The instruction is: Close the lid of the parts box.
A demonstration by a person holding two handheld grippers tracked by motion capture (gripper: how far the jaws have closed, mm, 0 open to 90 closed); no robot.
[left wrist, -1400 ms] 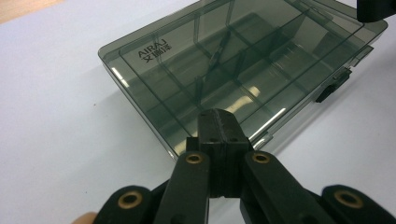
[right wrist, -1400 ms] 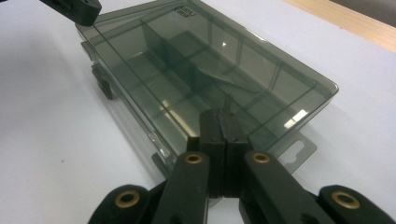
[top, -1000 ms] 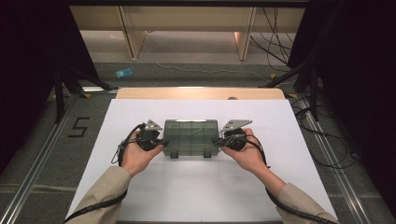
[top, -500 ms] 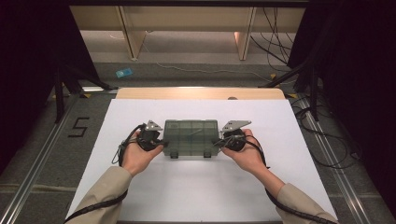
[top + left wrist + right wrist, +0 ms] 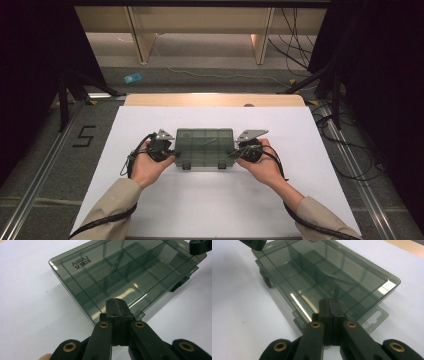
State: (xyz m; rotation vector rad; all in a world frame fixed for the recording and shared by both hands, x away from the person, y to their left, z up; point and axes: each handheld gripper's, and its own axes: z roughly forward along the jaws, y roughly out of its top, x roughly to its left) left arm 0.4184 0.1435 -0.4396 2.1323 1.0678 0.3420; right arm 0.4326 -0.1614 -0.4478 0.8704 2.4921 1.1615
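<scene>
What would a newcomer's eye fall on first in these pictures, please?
Probably the smoky, see-through compartment box, lid closed, in the middle of the white table. The left gripper and the right gripper sit at its two short ends, jaws shut on nothing.

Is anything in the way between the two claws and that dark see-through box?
No, nothing visible. The left claw and right claw, both shut, sit right at the two ends of the box on the white table.
</scene>
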